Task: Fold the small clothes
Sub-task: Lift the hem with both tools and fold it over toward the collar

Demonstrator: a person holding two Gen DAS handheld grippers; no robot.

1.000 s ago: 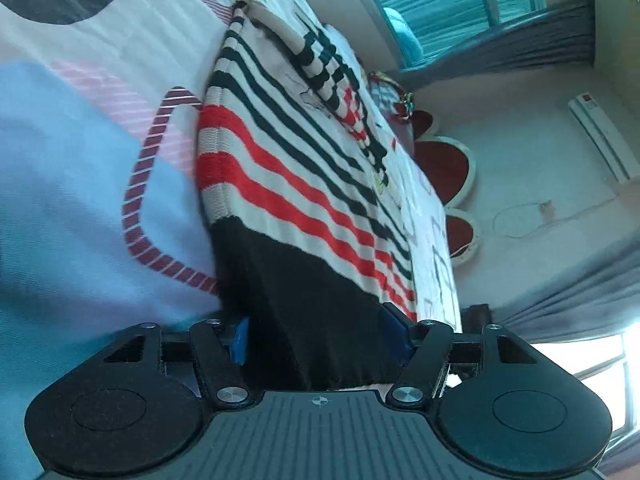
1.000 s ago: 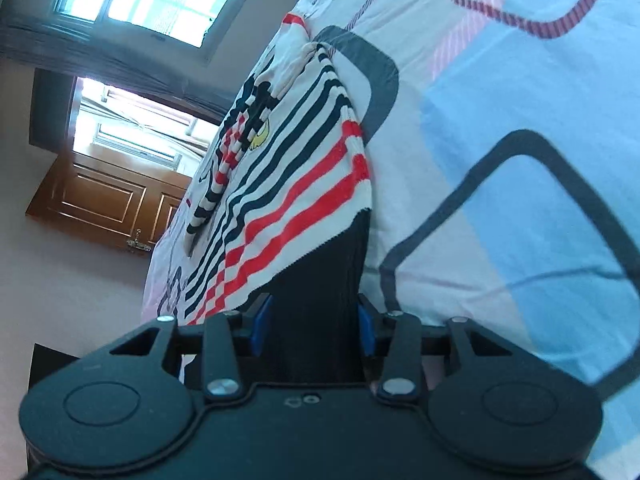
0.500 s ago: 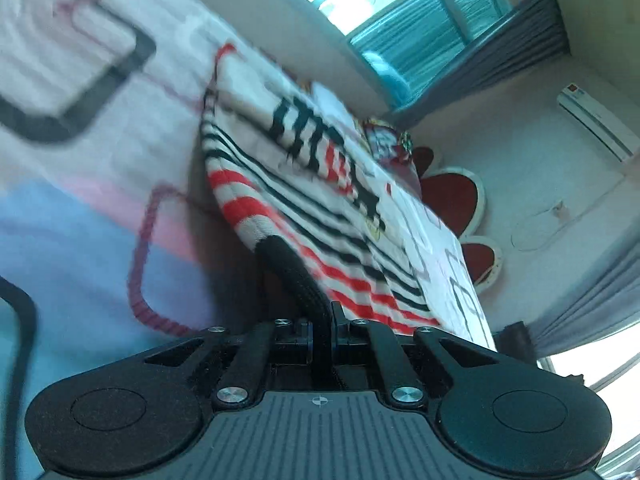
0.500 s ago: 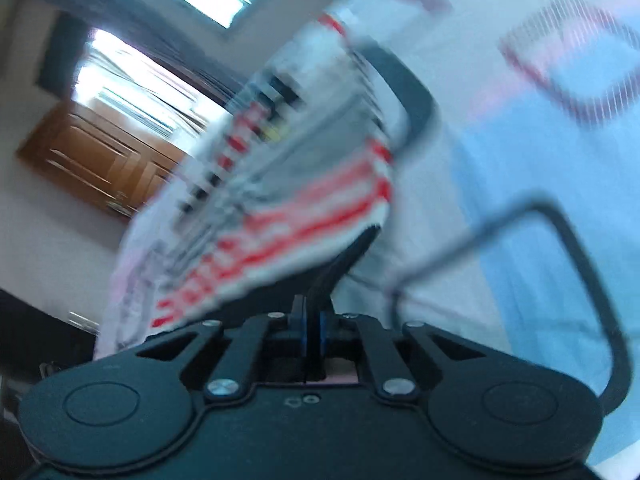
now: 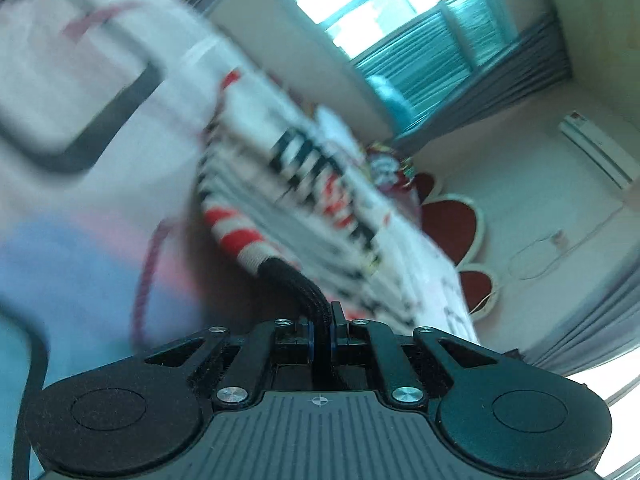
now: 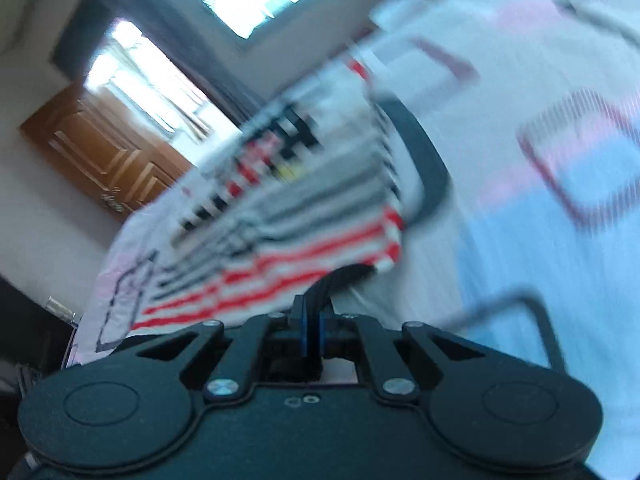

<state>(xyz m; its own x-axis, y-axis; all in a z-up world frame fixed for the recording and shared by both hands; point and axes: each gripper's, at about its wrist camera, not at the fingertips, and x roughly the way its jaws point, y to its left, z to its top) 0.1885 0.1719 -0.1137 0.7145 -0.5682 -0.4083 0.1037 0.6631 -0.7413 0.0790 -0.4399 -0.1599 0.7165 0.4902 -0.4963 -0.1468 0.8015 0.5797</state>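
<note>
Small knitted sweater, white with black and red stripes and a black ribbed hem (image 5: 280,208), lies spread on the bed, its hem end lifted toward both cameras. Left claw (image 5: 321,332) clamped on the black hem: the ribbed band bunches into a thick cord running straight into the closed jaws, blue pads pressed against it on both sides. Right claw (image 6: 313,330) likewise pinched on the black hem of the same sweater (image 6: 304,216), fabric gathered to a narrow strip between the blue pads. From each claw the garment fans out ahead: red and white stripes nearest the hem, then thin black stripes, then a blocky black-and-red pattern further up. Knit looks soft and ribbed at the hem; the rest is motion-blurred, so finer texture is unclear.

Under it, the bed sheet, white with pale blue and pink patches and dark rounded-rectangle outlines (image 5: 80,80), smooth cotton look. In the right view the same sheet (image 6: 560,208) fills the right side.

Beyond the bed: bright window with teal blinds (image 5: 400,40), grey curtain (image 5: 600,320), red and white scalloped headboard (image 5: 452,224), white wall air conditioner (image 5: 596,152). Right view shows a brown panelled wooden door (image 6: 104,148).
</note>
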